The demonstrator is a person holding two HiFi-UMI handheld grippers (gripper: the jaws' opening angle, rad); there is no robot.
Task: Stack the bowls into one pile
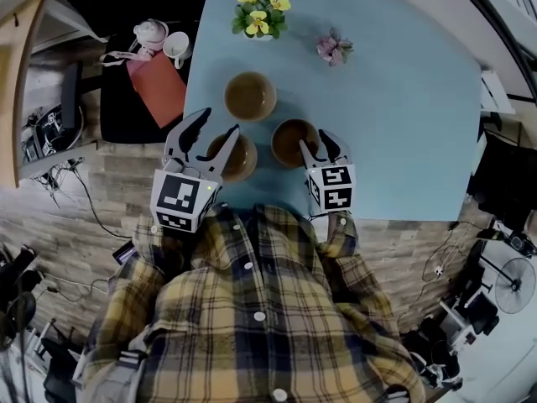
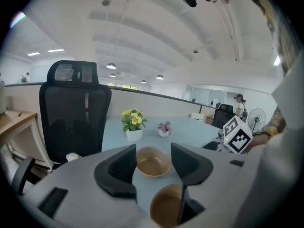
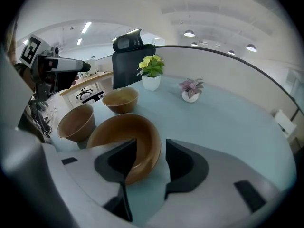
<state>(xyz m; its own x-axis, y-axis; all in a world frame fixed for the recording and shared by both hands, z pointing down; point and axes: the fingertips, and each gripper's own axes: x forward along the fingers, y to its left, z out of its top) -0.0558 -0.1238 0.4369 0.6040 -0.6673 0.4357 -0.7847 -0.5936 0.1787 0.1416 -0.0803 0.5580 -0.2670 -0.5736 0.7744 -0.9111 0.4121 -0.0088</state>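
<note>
**Three bowls apart on the table, a gripper at two of them**

Three brown round bowls stand separately on the light blue table (image 1: 403, 124), none stacked. The far bowl (image 1: 250, 96) sits alone nearer the yellow flowers in a white pot (image 1: 260, 13) and the small pink plant (image 1: 334, 49).

The left gripper (image 1: 220, 120) is spread wide. In its own view the far bowl (image 2: 153, 163) shows through the gap between the jaws, well beyond them. The left bowl (image 2: 166, 208) lies low beside the right-hand jaw, whose edge crosses its rim. I cannot tell whether they touch.

The right gripper (image 3: 151, 142) is also spread and straddles the wall of the right bowl (image 3: 126, 137). One jaw is inside the bowl and the other outside, with a sliver of table showing between that outer jaw and the bowl. This bowl looks tilted towards the camera.

A black office chair (image 2: 73, 113) stands behind the table.
</note>
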